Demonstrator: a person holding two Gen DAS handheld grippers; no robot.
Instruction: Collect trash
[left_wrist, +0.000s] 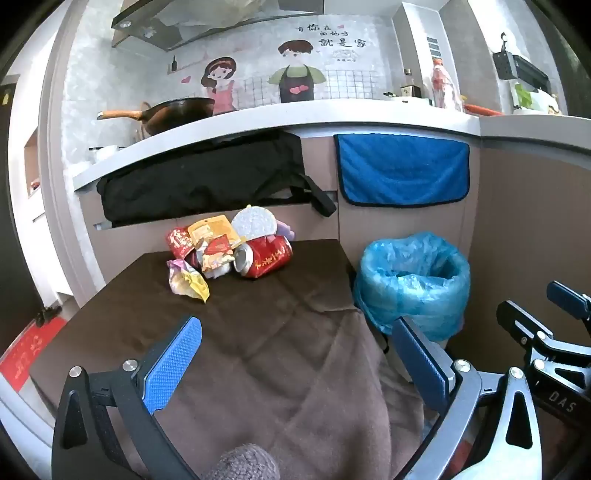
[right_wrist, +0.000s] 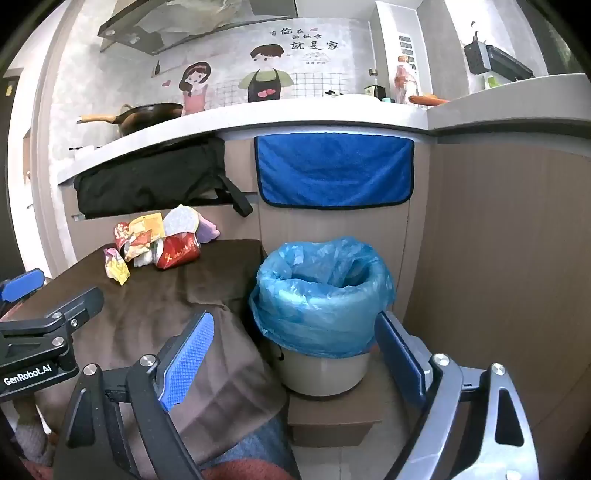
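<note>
Left wrist: trash pile (left_wrist: 225, 251) heaped on counter (left_wrist: 288, 332) beside lined bin (left_wrist: 413, 280) (handy); both hand-held grippers (left_wrist: 295, 365) (right_wrist: 295, 362) gaping, empty.

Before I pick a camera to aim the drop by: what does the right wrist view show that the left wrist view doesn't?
Only the right wrist view shows the bin's white body under the blue liner and the cardboard box it stands on.

Only the left wrist view shows the red mat on the floor.

Both show the trash pile with its red can at the table's far edge, the blue-lined bin beside the table, the wok, the blue towel, and both grippers open: left gripper, right gripper.
</note>
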